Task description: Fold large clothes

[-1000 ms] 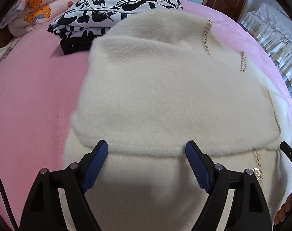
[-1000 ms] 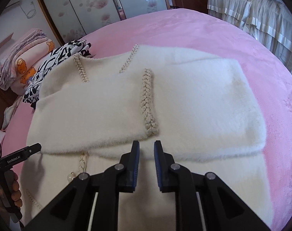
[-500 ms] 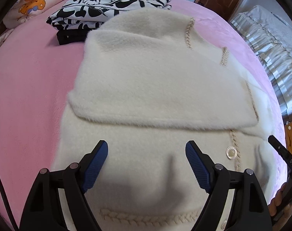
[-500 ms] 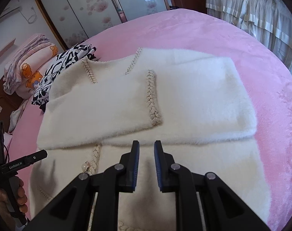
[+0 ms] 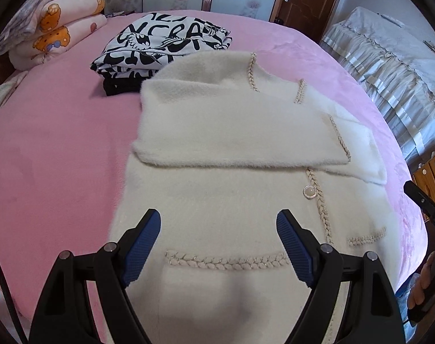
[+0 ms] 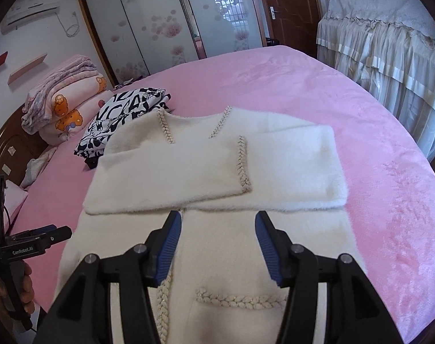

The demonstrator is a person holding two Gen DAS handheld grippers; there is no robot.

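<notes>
Coat on pink bed, sleeves folded in, both grippers empty above it

Coat (image 5: 231, 149), cream and fluffy with braided trim, is laid flat on the bed (image 5: 59, 157), filling the centre of both wrist views. Both sleeves are folded across the chest, the left one on top with its cuff edge ending near centre. A pearl button (image 5: 309, 192) is seen on the front braid just below the folded sleeves, at about 2 o'clock from the left gripper. Braided pocket trims are seen on the lower front: one between the left gripper's fingers, one between the right gripper's fingers.

Left gripper (image 5: 218, 246) is held above the lower front of the coat, jaws spread wide, nothing gripped between the blue pads. Right gripper (image 6: 217, 246) is held above the coat too, jaws opening, about half spread, nothing between the pads; cloth is seen only below them. Whether either gripper touches the fabric cannot be told.

Black-and-white garment (image 5: 163, 48) is stacked folded at 11 o'clock of the coat, its edge just beside the shoulder. Quilts (image 6: 62, 100) with bear print are piled further out at 10 o'clock, well apart. A wardrobe (image 6: 171, 23) with frosted doors is seen at 12 o'clock beyond the bed.
</notes>
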